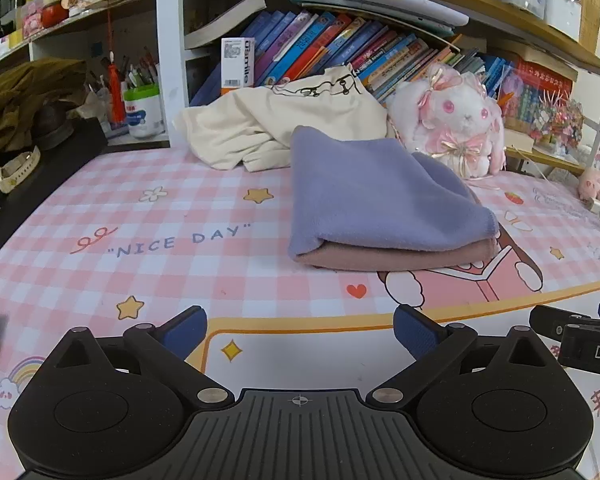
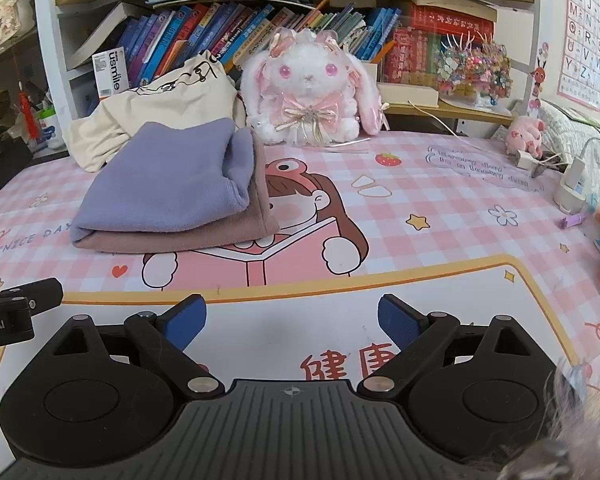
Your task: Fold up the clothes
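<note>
A folded lilac cloth (image 1: 380, 196) lies on top of a folded mauve cloth (image 1: 400, 258) on the pink checked desk mat (image 1: 160, 216). The same stack shows in the right wrist view, lilac (image 2: 168, 184) over mauve (image 2: 204, 236). A crumpled cream garment (image 1: 284, 120) lies behind the stack against the books; it also shows in the right wrist view (image 2: 160, 108). My left gripper (image 1: 300, 330) is open and empty, low over the mat in front of the stack. My right gripper (image 2: 292, 320) is open and empty, in front of and to the right of the stack.
A white and pink plush rabbit (image 2: 312, 88) sits behind the stack. Bookshelves (image 1: 340, 48) line the back. An olive cloth (image 1: 24, 100) and a watch (image 1: 16, 170) lie at the left. A small pig toy (image 2: 526, 136), chargers (image 2: 572, 184) and a keyboard sit at the right edge.
</note>
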A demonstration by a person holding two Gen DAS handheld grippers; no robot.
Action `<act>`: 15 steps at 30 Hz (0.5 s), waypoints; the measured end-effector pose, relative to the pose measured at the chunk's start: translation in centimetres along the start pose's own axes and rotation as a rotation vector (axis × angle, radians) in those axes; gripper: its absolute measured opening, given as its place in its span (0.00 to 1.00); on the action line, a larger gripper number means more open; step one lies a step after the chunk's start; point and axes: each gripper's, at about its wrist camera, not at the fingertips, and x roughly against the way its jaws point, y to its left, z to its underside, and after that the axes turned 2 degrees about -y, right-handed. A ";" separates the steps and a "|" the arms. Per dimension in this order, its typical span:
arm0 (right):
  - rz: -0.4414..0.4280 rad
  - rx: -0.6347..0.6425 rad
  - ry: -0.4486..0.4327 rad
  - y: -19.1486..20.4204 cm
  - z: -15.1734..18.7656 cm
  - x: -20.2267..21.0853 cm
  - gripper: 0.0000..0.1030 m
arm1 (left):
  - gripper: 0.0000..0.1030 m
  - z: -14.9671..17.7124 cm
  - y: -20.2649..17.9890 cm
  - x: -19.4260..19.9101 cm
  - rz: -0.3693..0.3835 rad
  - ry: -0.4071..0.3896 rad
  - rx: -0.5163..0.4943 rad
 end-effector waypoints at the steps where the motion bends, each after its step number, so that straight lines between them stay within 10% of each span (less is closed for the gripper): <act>1: 0.002 -0.003 0.001 0.0 0.0 0.0 0.90 | 0.98 0.0 0.1 -0.1 0.001 0.001 -0.002; 15: 0.012 -0.004 0.009 0.8 0.0 -0.4 0.90 | 0.98 -0.1 0.5 -0.4 0.014 -0.002 -0.023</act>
